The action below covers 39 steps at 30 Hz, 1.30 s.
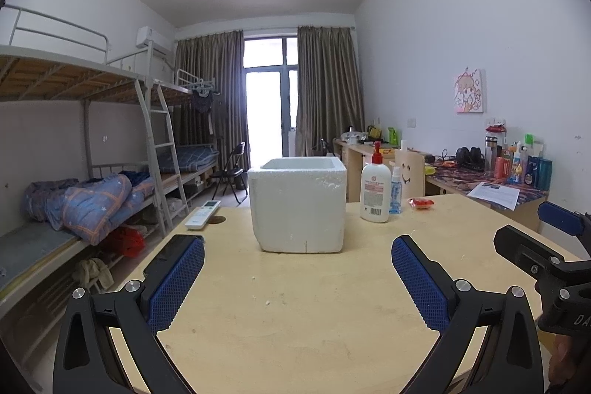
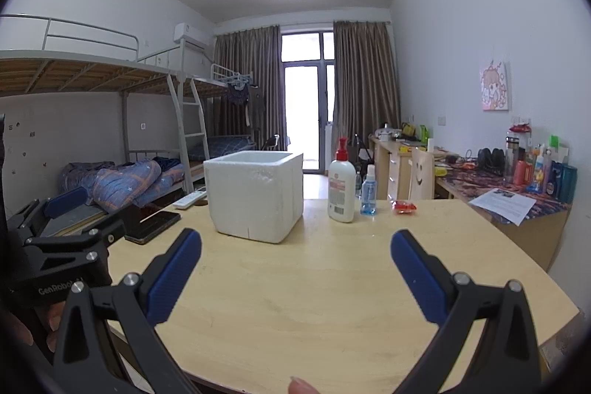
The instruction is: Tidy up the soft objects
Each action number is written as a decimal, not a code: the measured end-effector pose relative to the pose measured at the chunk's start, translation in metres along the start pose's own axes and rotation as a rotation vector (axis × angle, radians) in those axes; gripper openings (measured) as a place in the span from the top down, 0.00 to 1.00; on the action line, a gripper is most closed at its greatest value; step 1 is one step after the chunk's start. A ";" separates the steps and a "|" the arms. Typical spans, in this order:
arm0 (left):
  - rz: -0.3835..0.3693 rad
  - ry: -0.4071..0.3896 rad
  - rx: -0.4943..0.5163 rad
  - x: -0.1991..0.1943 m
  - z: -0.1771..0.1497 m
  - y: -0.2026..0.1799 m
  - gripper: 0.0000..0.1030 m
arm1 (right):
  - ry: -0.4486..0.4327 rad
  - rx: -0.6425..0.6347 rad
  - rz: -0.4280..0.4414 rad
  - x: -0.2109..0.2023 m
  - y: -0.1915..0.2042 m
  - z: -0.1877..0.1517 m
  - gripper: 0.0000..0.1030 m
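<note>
You hold both grippers low over the wooden table (image 1: 314, 320), and the white foam box (image 1: 298, 204) is the thing to look at. It sits upright on the table with its top open, and you cannot see inside it.

Your left gripper (image 1: 297, 283) has its two blue fingers (image 1: 177, 279) spread wide apart, and nothing is between them. The foam box is straight ahead of that gap, farther back on the table, not touching either finger.

Your right gripper (image 2: 295, 277) is spread wide too, with nothing in its blue fingers (image 2: 417, 277). From this side the foam box (image 2: 255, 194) is ahead of the gap and a bit to the left, nearer the left finger, and apart from both.

Just to the right of the box stands a white pump bottle (image 1: 375, 189) with a red top. A small blue spray bottle (image 1: 395, 191) stands just beside that. A small red packet (image 1: 421, 203) lies farther right of the box. To the left of the box a white remote (image 1: 202, 213) lies near the table edge. A dark phone (image 2: 153, 224) lies left of the box too, nearer to you than the remote, close by your left gripper.
</note>
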State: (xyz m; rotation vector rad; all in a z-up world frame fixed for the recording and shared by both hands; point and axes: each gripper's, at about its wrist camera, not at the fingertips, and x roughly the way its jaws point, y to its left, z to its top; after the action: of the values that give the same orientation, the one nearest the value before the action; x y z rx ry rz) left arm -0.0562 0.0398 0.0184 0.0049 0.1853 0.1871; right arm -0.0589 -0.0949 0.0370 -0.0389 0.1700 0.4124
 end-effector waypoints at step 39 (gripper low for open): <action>0.021 0.029 -0.015 0.009 -0.008 0.003 0.01 | 0.042 -0.004 0.004 0.007 0.002 -0.004 0.00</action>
State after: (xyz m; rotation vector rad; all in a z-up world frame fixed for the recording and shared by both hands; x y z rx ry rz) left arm -0.0496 0.0443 0.0093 -0.0111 0.2126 0.2098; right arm -0.0540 -0.0904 0.0315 -0.0512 0.2103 0.4164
